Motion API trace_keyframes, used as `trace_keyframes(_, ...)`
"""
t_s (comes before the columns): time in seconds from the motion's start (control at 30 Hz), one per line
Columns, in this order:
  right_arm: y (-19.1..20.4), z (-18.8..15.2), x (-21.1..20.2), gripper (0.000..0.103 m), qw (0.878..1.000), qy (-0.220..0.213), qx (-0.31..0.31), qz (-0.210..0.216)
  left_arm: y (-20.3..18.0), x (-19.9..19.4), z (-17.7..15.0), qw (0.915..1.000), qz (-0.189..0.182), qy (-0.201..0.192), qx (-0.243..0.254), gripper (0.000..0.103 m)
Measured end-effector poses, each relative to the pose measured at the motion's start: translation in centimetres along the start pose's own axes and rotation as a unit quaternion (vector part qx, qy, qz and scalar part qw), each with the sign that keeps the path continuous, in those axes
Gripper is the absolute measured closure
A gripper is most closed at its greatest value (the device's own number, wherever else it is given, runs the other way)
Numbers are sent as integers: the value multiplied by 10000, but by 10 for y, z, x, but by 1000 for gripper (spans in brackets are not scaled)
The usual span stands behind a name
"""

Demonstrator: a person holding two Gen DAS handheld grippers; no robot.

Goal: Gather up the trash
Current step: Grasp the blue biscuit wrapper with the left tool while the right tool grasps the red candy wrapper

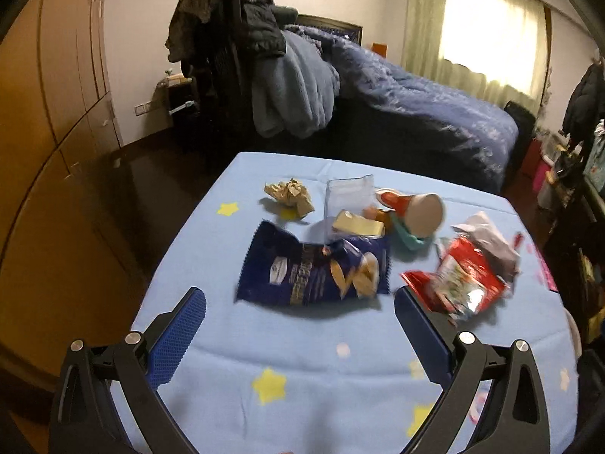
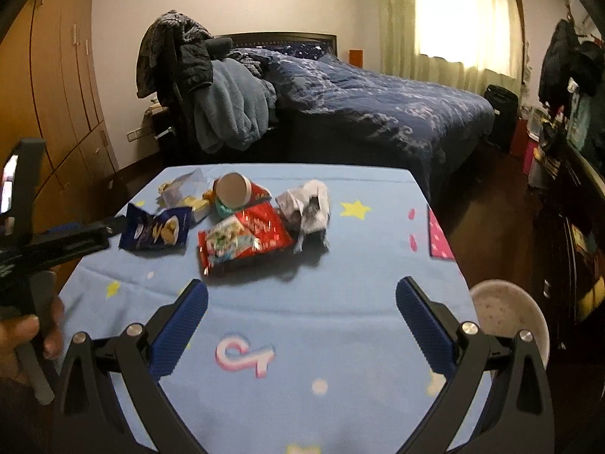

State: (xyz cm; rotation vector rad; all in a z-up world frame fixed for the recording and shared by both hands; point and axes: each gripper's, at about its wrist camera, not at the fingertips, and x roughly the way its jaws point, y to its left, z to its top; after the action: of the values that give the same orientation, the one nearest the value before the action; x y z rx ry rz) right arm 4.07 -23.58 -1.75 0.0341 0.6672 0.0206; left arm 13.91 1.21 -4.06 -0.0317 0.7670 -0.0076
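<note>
Across the lower half of both views, a tabletop (image 1: 227, 340) under a light blue star-print cloth. At frame centre in the left view, a dark blue chip bag (image 1: 314, 268) lying flat; to its right a red snack bag (image 1: 465, 280) against a crumpled grey wrapper (image 1: 487, 238). Behind, a tipped paper cup (image 1: 423, 212), then a crumpled paper ball (image 1: 289, 195). Bottom of frame: left claw (image 1: 300, 312) and right claw (image 2: 302, 302), both spread wide, clamped on nothing.
</note>
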Motion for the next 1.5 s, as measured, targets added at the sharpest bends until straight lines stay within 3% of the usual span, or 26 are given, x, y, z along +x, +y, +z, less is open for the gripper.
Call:
trace_keyframes(0.13, -3, 18, 32, 3, 9991, 228, 86, 345, 2, 39, 8, 9995, 196, 258, -26, 4)
trace_keyframes(0.27, -16, 37, 66, 3, 9966, 509, 369, 526, 10, 76, 13, 9966, -109, 720, -382, 4)
trace_keyframes(0.5, -30, 56, 107, 3, 9931, 841, 638, 503, 4, 86, 14, 9976, 49, 653, -222, 4)
trace_keyframes(0.6, -25, 58, 115, 4, 9942, 814, 549, 437, 5, 83, 13, 9981, 32, 575, -226, 12)
trace_keyframes(0.63, -23, 58, 116, 4, 9949, 779, 498, 406, 5, 82, 13, 9982, -13, 547, -251, 20)
trace_keyframes(0.7, -20, 59, 120, 4, 9958, 749, 415, 339, 6, 74, 14, 9989, -22, 408, -225, 48)
trace_keyframes(0.73, -19, 59, 122, 4, 9960, 748, 394, 296, 4, 74, 15, 9989, 11, 415, -195, 89)
trace_keyframes(0.77, -19, 59, 121, 4, 9962, 724, 379, 296, 5, 76, 15, 9986, 32, 489, -187, 102)
trace_keyframes(0.87, -16, 57, 113, 4, 9972, 606, 317, 298, 14, 77, 10, 9968, -224, 653, -393, 103)
trace_keyframes(1.23, 30, 27, 93, 4, 9894, 1026, 278, 986, 21, 49, -2, 9989, 101, 360, -270, 103)
trace_keyframes(1.5, 54, 28, 132, 4, 9875, 1340, 413, 715, 20, 56, 0, 9988, -103, 402, -278, 103)
